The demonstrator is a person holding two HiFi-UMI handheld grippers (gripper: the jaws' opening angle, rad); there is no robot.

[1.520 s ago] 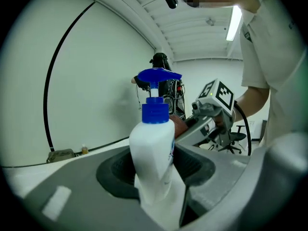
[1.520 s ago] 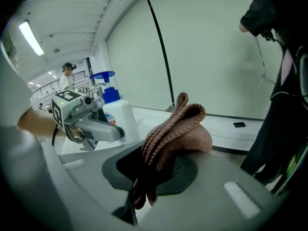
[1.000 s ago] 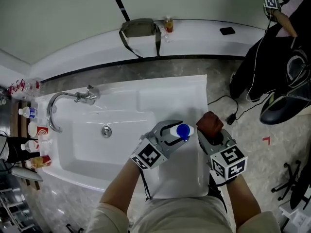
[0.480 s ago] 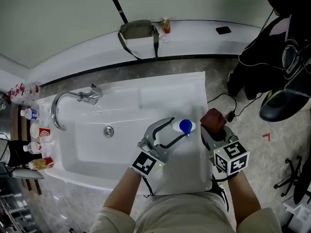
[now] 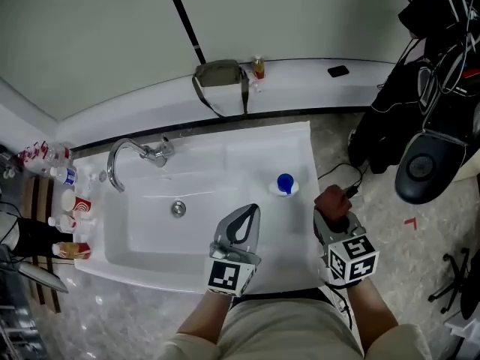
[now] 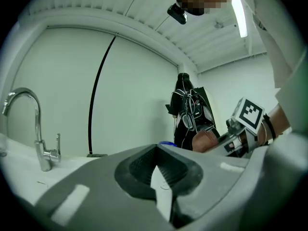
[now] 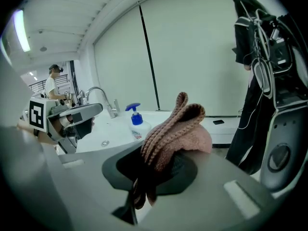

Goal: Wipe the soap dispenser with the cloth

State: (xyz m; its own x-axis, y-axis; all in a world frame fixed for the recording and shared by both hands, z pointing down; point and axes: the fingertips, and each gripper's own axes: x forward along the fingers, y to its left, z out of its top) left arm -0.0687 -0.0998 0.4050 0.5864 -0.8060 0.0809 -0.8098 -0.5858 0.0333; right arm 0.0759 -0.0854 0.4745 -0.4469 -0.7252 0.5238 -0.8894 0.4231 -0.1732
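My left gripper hangs over the sink, its tongs pressed together on nothing. To its right the soap dispenser stands alone on the sink's right deck, apart from both grippers. I judge it light, smooth and tippy, so I'd take the bottle's body low, not the blue pump. My right gripper pinches the soft, limp knitted cloth. Half a second ago the left tongs were spread around the bottle; now they've let go and backed off.
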